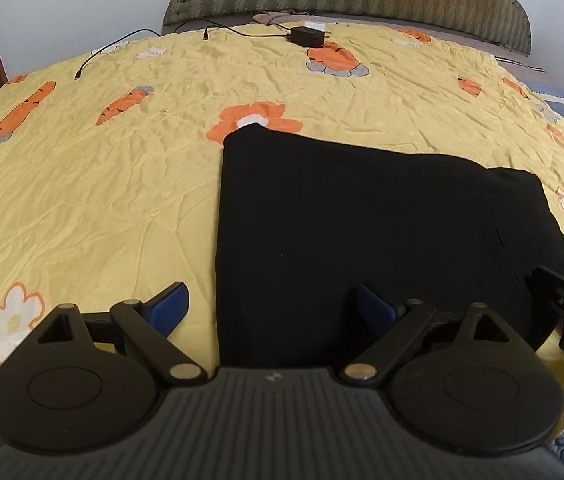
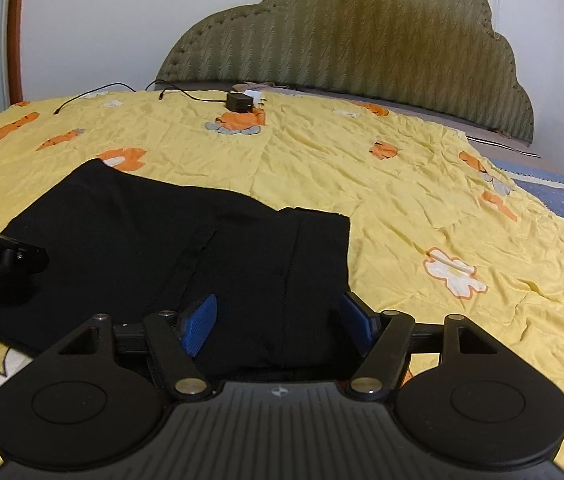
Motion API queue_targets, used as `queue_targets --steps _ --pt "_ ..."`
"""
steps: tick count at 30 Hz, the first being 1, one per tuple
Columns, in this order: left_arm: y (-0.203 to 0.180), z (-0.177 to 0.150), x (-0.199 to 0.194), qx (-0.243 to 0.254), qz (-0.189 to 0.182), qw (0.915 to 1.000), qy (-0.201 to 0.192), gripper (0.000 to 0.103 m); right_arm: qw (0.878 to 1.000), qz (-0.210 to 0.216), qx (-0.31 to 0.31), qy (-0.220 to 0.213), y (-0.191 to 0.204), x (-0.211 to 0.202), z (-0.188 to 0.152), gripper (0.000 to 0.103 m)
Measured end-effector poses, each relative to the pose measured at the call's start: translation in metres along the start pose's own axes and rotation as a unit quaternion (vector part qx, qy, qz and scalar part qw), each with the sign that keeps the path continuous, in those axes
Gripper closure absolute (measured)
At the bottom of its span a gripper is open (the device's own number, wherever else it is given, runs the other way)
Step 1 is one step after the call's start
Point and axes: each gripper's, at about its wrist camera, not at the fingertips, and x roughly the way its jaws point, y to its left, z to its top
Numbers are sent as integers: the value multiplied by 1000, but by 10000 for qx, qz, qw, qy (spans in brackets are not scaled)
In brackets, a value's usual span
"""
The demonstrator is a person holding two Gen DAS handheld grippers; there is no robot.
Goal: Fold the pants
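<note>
- Fingers of the left hand-held gripper (image 1: 272, 306) stand spread wide, pinching nothing; its left blue pad (image 1: 168, 306) hangs over the yellow bedspread (image 1: 94, 200) and the right one over black cloth, so the left edge of the pants runs between them.
- Right hand-held gripper (image 2: 280, 320) is spread too, its blue pads (image 2: 200, 322) either side of the near right part of the garment, gripping nothing.
- Each tool shows at the edge of the other's view, so the two sit close, side by side at the near end of the cloth.
- Black pants (image 1: 361, 220) lie flat on the bed as a roughly square folded block, with a seam and a fold line showing in the right wrist view.
- Carrots and white flowers are printed on the creased bedspread.
- Near the far edge, a black charger block (image 2: 238, 102) rests with thin cables (image 2: 86, 96) trailing left.
- Behind it rises a scalloped olive headboard (image 2: 361, 40) against a white wall.
</note>
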Motion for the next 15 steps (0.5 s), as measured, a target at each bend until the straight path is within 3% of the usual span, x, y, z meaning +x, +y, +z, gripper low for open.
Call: queue_targets --steps 7,12,15 --pt "2 -10 -5 -64 29 10000 -4 8 9999 1 -15 127 -4 4 -13 21" --pt "7 -16 -14 -29 -49 10000 -11 8 9990 31 427 90 -13 1 -17 19" --pt "23 -24 -32 -170 -76 9995 -265 8 9992 -23 380 -145 -7 -21 -13 18"
